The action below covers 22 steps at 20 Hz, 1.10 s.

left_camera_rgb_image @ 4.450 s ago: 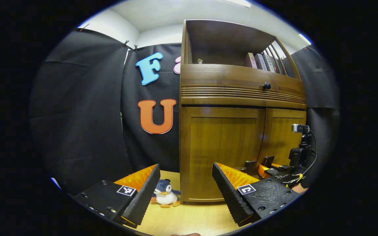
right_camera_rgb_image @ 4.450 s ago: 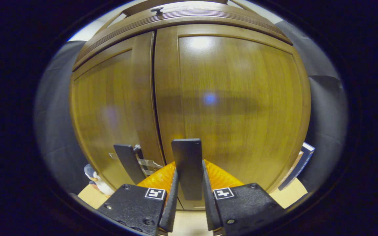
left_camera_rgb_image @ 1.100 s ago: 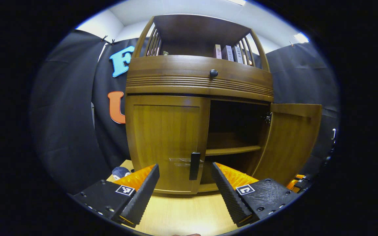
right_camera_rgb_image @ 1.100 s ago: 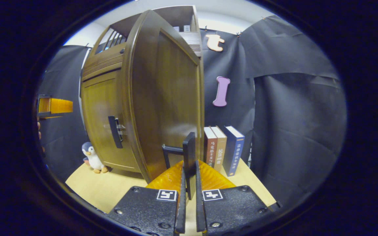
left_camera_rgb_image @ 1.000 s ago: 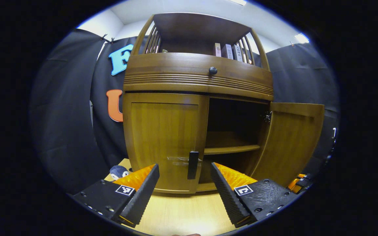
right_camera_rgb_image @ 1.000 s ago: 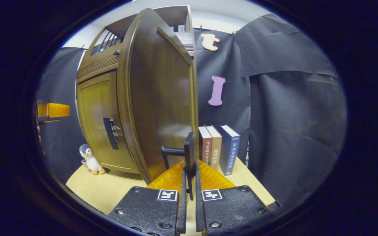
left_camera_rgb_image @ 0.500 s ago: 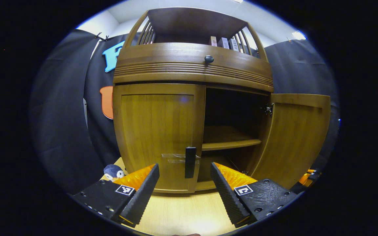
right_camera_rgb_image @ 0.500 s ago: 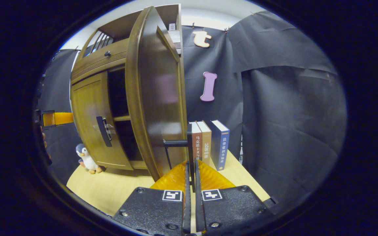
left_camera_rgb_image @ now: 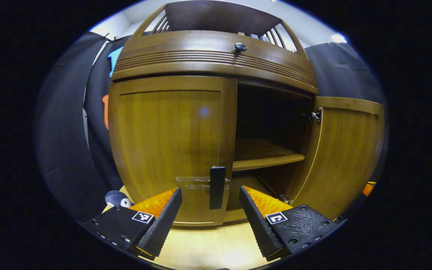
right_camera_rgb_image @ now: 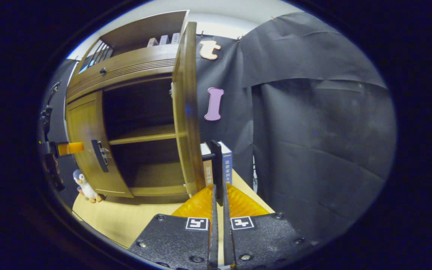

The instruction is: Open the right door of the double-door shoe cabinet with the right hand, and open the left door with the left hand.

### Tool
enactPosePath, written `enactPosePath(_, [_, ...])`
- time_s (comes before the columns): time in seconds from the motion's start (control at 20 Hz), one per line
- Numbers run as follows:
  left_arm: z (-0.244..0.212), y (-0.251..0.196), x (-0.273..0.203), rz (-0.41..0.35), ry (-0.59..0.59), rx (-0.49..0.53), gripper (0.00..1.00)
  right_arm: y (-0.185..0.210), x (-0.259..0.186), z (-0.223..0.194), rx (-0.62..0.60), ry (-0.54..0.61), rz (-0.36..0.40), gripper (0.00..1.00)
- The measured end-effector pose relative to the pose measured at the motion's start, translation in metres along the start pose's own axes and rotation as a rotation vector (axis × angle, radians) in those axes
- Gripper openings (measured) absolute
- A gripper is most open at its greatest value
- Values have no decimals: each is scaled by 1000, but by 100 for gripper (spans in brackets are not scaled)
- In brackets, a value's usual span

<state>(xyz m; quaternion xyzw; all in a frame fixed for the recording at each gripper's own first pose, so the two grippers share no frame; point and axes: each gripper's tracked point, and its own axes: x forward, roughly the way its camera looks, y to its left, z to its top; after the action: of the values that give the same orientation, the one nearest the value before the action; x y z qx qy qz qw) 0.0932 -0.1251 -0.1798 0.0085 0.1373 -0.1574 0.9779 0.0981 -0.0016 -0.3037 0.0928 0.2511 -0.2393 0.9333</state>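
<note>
You're facing a honey-brown wooden shoe cabinet [left_camera_rgb_image: 171, 127] with a darker brown ribbed band, a round black knob [left_camera_rgb_image: 240, 47] and a flat black door handle [left_camera_rgb_image: 217, 187]; your table top [right_camera_rgb_image: 114, 221] is pale yellow wood, the penguin toy [right_camera_rgb_image: 84, 187] navy, white and orange, the upright book [right_camera_rgb_image: 226, 163] dark blue

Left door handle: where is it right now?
In the left gripper view, the left door handle stands upright on the closed left door, beside the open compartment, ahead between the open left tongs.

Left gripper [left_camera_rgb_image: 210, 210] gapes wide; right gripper [right_camera_rgb_image: 218, 210] is clamped.
</note>
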Motion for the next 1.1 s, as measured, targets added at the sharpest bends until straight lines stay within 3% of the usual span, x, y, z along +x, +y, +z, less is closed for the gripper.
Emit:
enactPosePath(0.55, [-25,3,62,34,57,46,93,1,-5,7,-17,-43,-24,9])
enactPosePath(0.6, [-29,3,66,32,68,46,80,2,-5,8,-19,-50,-26,9])
enactPosePath(0.65, [-30,3,71,30,67,45,84,4,-5,10,-23,-56,-25,10])
enactPosePath(0.75, [-31,6,77,38,61,57,83,9,-7,12,-34,-62,-11,12])
enactPosePath(0.8, [-33,7,82,45,66,49,64,9,-7,12,-39,-65,-7,12])
enactPosePath(0.85, [-34,5,85,44,72,33,69,11,-9,14,-44,-70,-1,12])
enactPosePath(0.95, [-33,6,89,41,64,34,66,11,-11,16,-56,-75,4,13])
enactPosePath(1.0, [-32,8,92,44,63,41,73,12,-11,16,-62,-75,8,13])
enactPosePath(1.05, [-32,5,94,42,66,39,66,14,-10,16,-69,-73,15,13])
enactPosePath(1.1, [-33,1,98,34,61,34,66,15,-8,13,-79,-63,26,13])
